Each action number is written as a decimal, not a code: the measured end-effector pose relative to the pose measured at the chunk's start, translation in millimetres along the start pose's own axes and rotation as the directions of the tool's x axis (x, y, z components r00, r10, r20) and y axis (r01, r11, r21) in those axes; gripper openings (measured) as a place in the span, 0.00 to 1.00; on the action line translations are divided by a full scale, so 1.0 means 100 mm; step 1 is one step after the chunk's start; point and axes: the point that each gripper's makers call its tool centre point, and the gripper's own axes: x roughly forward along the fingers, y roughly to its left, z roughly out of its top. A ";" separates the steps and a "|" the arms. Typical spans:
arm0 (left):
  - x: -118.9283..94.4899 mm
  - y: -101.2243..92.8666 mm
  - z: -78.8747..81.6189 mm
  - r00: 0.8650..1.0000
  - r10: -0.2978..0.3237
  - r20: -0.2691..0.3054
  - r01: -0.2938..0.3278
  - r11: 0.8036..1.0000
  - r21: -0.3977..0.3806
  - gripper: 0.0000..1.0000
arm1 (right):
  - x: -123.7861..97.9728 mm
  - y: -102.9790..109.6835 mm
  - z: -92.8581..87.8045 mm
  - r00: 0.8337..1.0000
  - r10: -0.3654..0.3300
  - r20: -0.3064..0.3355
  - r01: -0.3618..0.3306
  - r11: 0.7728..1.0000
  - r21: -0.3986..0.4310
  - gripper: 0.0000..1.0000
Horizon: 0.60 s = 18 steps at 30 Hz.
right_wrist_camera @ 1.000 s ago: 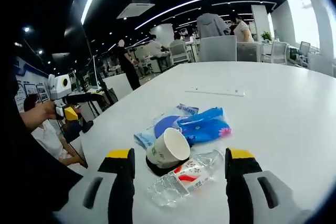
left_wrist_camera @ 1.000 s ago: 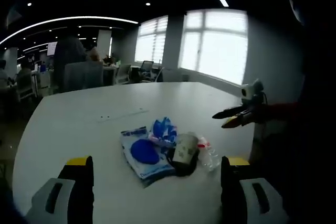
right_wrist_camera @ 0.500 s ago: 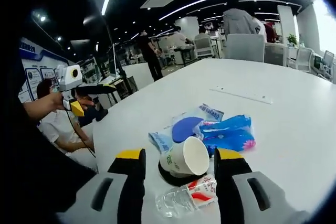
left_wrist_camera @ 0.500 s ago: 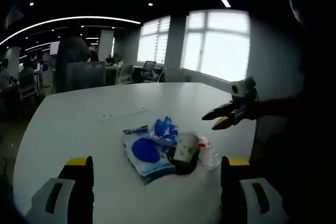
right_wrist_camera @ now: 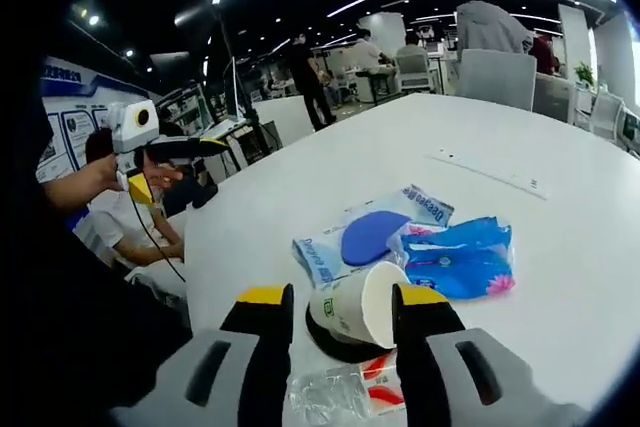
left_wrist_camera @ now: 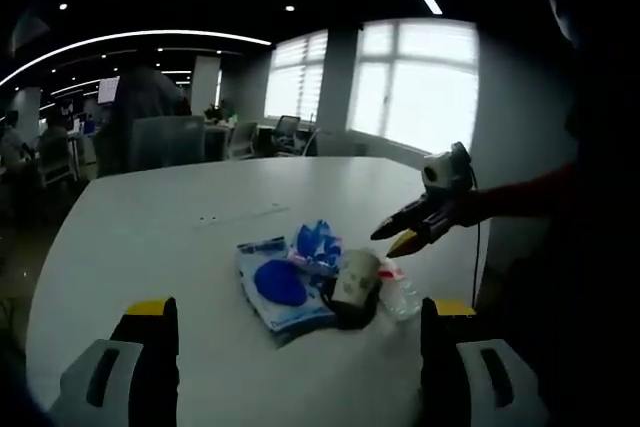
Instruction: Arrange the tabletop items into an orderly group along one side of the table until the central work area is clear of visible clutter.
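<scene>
**Two handheld grippers hovering over a small pile of litter on a white table**

A large white oval table is filling both views, with an open-plan office behind it. The clutter is lying in one cluster near the table edge closest to the person, at about six o'clock in the right gripper view and just right of centre in the left gripper view.

Largest first: a flat white packet with a blue oval is lying at the far side of the pile. It looks light, limp and slippery, so a pinch at a free edge seems best. Just beside it at three o'clock, a blue plastic pack is resting, soft and crinkly. A paper cup is lying on its side on a dark round lid or coaster; it is probably light and easily crushed, so a gentle grip across the rim would suit. A crumpled clear plastic bottle with a red label is lying nearest, springy and slick.

The right gripper is holding its jaws wide apart, either side of the cup, gripping nothing. The left gripper is also spread wide and holding nothing, well back from the pile.

The bottle is partly cut off by the right jaws. Whether the cup is touching either jaw cannot be told. The print on the packets is too small to read.
</scene>
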 end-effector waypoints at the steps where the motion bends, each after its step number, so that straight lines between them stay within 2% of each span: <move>1: 0.00 0.00 0.00 1.000 0.000 0.000 0.000 1.000 -0.002 1.00 | 0.02 0.00 -0.01 1.000 0.003 -0.007 -0.003 1.000 -0.005 0.34; 5: 0.00 -0.01 0.00 1.000 -0.001 0.006 0.001 1.000 -0.009 1.00 | 0.10 0.00 -0.09 0.999 0.029 -0.044 -0.029 1.000 -0.008 0.27; 9: 0.00 -0.01 0.02 1.000 0.002 0.010 -0.002 1.000 -0.008 1.00 | 0.14 0.00 -0.11 0.998 0.040 -0.053 -0.041 0.999 -0.005 0.23; 12: 0.01 -0.02 0.02 1.000 0.002 0.012 -0.001 1.000 -0.011 1.00 | 0.16 -0.02 -0.12 0.998 0.041 -0.057 -0.042 0.999 -0.003 0.15; 15: 0.01 -0.04 0.01 1.000 -0.002 0.008 0.002 1.000 -0.006 1.00 | 0.16 -0.03 -0.11 0.998 0.053 -0.043 -0.051 0.998 0.042 0.15; 18: 0.01 -0.04 0.02 1.000 -0.004 0.009 0.005 1.000 -0.003 1.00 | 0.16 -0.02 -0.14 0.997 0.059 -0.055 -0.057 0.998 0.040 0.14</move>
